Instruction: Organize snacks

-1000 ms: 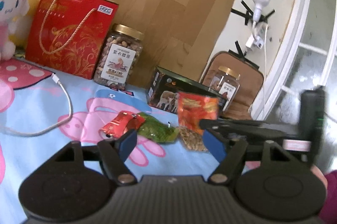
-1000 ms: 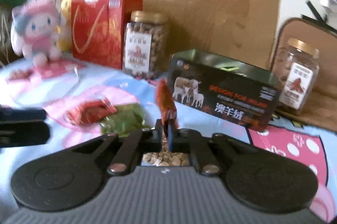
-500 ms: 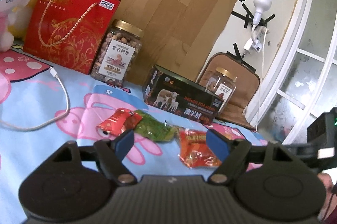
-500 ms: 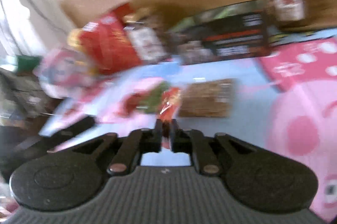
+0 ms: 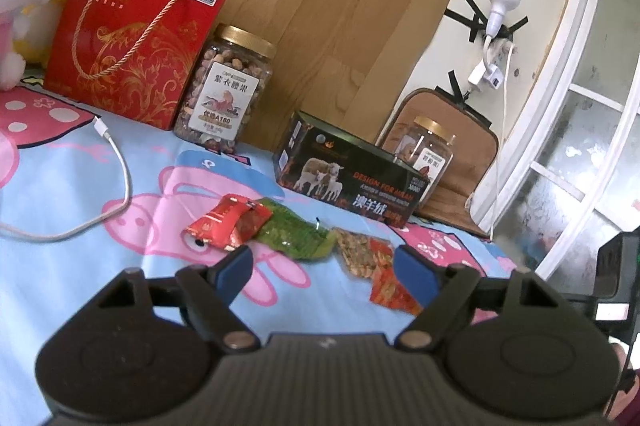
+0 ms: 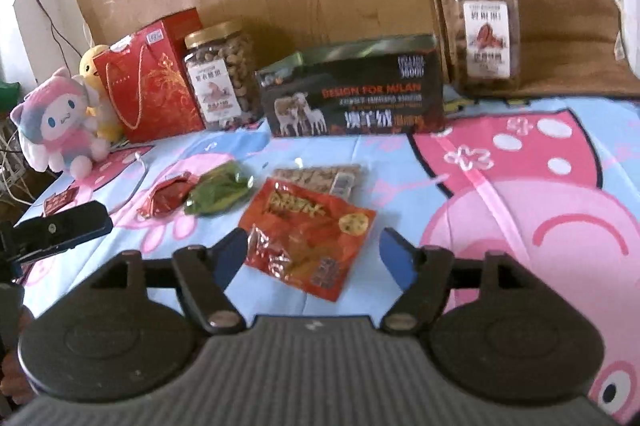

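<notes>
Cartoon-print sheet (image 6: 520,194) as work surface, jars and boxes ranged at top of frame. Orange snack packet (image 6: 308,234) laid at centre beside green packet (image 6: 220,192) and red packet (image 6: 168,196), row apparently intended. Right gripper (image 6: 312,254) jaws opening, packet between but not pinched. Left gripper (image 5: 324,268) jaws opening, nothing between.

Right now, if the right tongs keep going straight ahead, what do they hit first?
Probably the orange snack packet, lying flat on the bedsheet between the opening right tongs, with nothing held. Depth is uncertain.

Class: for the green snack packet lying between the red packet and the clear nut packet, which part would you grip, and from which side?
Grip the green snack packet by its near edge, coming from the front, tilted down. It lies flat on the sheet, the red packet touching one side and the clear nut packet near the other, so only front and rear stay free.
</notes>
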The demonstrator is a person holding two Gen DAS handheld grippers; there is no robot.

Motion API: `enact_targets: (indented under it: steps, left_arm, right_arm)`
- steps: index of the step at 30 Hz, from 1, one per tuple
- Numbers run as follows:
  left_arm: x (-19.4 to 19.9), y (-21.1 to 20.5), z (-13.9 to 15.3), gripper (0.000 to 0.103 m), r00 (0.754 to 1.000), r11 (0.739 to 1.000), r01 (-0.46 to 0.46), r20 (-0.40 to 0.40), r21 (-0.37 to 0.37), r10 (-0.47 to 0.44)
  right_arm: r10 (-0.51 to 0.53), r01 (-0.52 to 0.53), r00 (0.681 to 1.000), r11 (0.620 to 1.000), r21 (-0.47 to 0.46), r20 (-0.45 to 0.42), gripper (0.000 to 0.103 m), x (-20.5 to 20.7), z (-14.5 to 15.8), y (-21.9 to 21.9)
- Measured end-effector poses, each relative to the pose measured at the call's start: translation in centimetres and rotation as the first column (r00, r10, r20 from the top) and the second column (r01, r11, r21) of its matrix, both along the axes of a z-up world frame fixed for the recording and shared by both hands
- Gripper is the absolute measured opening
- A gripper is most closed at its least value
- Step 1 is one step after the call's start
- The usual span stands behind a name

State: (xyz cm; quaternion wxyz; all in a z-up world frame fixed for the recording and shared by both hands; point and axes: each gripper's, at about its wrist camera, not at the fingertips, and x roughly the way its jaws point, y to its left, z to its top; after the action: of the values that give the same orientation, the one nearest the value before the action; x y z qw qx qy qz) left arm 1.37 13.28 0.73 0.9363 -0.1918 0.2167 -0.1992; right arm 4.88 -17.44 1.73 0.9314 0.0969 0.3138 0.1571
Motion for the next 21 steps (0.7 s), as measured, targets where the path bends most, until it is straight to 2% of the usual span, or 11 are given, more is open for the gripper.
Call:
enact_targets:
  steps: [5, 9, 12, 13, 14, 15, 16, 18, 19, 20, 21]
  left_arm:
    - [0.3, -0.4, -0.1, 0.080, 1.000, 1.000, 0.001, -0.026, 0.024, 0.000]
    - [0.5, -0.6, -0.2, 0.080, 0.999, 1.000, 0.001, -0.041, 0.031, 0.001]
    - [0.7, -0.3, -0.3, 0.080, 0.999, 1.000, -0.007, -0.053, 0.022, 0.008]
    - [0.7, -0.2, -0.4, 0.080, 0.998, 1.000, -0.009, -0.058, 0.016, 0.010]
    - [0.8, -0.1, -0.4, 0.080, 0.998, 1.000, -0.011, -0.062, 0.012, 0.011]
    - [0.9, -0.1, -0.4, 0.080, 0.998, 1.000, -0.012, -0.068, 0.007, 0.012]
    - [1.0, 0.0, -0.5, 0.080, 0.997, 1.000, -0.013, -0.074, 0.003, 0.013]
    - [1.1, 0.1, -0.6, 0.080, 0.996, 1.000, -0.014, -0.083, -0.006, 0.013]
    - [1.1, 0.1, -0.6, 0.080, 0.996, 1.000, -0.013, -0.086, -0.011, 0.012]
    - [1.1, 0.2, -0.6, 0.080, 0.996, 1.000, -0.012, -0.087, -0.016, 0.011]
    - [1.2, 0.2, -0.6, 0.080, 0.996, 1.000, -0.011, -0.088, -0.020, 0.009]
  right_arm:
    - [-0.005, 0.005, 0.999, 1.000, -0.002, -0.048, 0.078, 0.4, -0.6, -0.6]
    - [0.017, -0.008, 0.996, 0.996, 0.092, -0.091, 0.079, 1.6, -0.9, -0.9]
    - [0.038, -0.029, 0.996, 0.994, 0.102, -0.086, 0.077, 2.3, -1.0, 0.1]
    - [0.045, -0.038, 0.996, 0.995, 0.087, -0.082, 0.070, 2.4, -1.0, 0.6]
    - [0.046, -0.042, 0.996, 0.998, 0.055, -0.072, 0.056, 2.4, -1.0, 1.1]
    - [0.047, -0.046, 0.997, 0.999, 0.011, -0.063, 0.050, 2.4, -1.0, 1.7]
    - [0.049, -0.050, 0.997, 0.999, -0.007, -0.053, 0.048, 2.4, -0.9, 2.0]
    - [0.064, -0.064, 0.997, 0.998, 0.005, -0.054, 0.037, 2.2, -1.0, 2.0]
    - [0.073, -0.073, 0.996, 0.997, 0.004, -0.056, 0.016, 2.1, -1.0, 2.0]
    - [0.093, -0.093, 0.993, 0.996, 0.002, -0.074, 0.006, 2.0, -1.2, 2.1]
    - [0.111, -0.110, 0.991, 0.994, 0.015, -0.078, 0.006, 1.8, -1.3, 2.1]
